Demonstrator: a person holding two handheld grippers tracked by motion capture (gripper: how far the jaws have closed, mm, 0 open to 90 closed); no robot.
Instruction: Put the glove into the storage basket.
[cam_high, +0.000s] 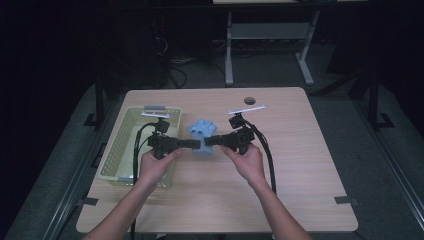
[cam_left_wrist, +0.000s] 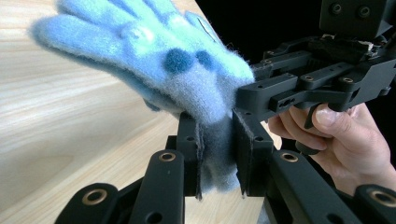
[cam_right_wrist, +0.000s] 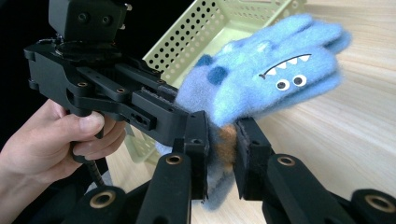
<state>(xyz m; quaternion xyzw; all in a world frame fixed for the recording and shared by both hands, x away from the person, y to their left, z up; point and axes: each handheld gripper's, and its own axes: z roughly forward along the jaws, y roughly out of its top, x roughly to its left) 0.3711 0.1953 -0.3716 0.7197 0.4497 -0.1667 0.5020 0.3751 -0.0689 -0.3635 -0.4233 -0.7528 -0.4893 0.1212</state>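
Item: one fuzzy blue glove (cam_high: 202, 137), children's style, with a monster face of two round eyes and a toothed mouth on one side and dark blue spots on the other. It is held above the wooden table (cam_high: 280, 165), near its middle and just right of the basket, fingers pointing away from the person.

Grippers, two. The left gripper (cam_high: 196, 143) has its jaws closed onto the cuff end of the glove; in the left gripper view the fabric (cam_left_wrist: 187, 79) is pinched flat between the two pads. The right gripper (cam_high: 206, 142) likewise has its jaws clamped on the cuff end from the opposite side; in the right gripper view the glove (cam_right_wrist: 271, 79) rises from between its pads, with an orange patch showing at the pinch. The two grippers meet nearly tip to tip.

Hands, two, one on each gripper handle.

Basket, one: pale green perforated plastic (cam_high: 116, 150), on the table's left part, behind the left hand (cam_high: 155, 165).
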